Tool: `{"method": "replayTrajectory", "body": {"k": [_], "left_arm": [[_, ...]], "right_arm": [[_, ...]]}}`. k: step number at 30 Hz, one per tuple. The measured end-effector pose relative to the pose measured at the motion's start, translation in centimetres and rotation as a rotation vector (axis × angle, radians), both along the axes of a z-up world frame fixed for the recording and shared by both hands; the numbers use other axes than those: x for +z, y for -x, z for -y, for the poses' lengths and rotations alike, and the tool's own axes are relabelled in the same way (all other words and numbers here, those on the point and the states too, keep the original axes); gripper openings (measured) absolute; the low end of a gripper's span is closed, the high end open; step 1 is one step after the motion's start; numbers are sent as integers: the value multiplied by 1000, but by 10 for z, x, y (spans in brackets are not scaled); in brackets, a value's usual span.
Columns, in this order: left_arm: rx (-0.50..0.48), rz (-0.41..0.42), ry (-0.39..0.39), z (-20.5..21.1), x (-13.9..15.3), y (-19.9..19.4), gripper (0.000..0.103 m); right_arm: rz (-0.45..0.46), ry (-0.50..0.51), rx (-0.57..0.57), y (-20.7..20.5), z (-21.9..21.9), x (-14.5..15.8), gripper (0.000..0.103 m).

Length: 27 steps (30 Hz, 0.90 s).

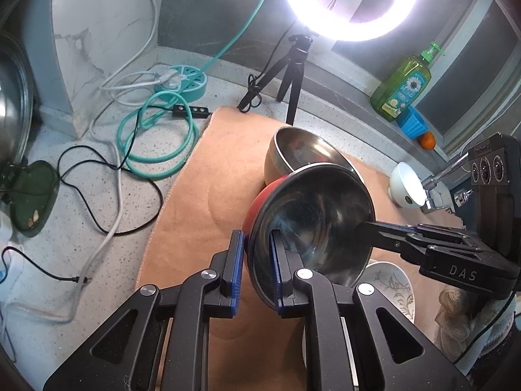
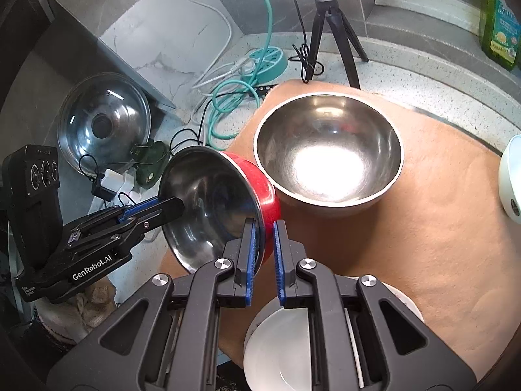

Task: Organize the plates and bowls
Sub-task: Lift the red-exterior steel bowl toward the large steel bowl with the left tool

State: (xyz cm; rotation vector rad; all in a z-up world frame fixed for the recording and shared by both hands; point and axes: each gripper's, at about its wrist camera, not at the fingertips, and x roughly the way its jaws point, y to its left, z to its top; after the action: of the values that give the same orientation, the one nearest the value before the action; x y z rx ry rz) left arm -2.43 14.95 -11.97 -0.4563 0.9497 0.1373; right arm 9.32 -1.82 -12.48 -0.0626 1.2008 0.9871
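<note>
While both grippers clamp one red bowl, one steel bowl sits.

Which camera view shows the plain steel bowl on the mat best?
The right wrist view: the steel bowl shows its whole rim and inside. In the left wrist view the red bowl hides its nearer part.
</note>
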Motion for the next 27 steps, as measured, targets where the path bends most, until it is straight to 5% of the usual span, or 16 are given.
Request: {"method": "replayTrajectory", "body": {"k": [13,27], "left_arm": [[38,4,-24,-10,12,13,14],[-24,78,-61,-4,36,-28,14]], "right_arm": [[-35,4,47,10,-18,-11,11],[29,-30,-36,-24,-3,24,11]]}}
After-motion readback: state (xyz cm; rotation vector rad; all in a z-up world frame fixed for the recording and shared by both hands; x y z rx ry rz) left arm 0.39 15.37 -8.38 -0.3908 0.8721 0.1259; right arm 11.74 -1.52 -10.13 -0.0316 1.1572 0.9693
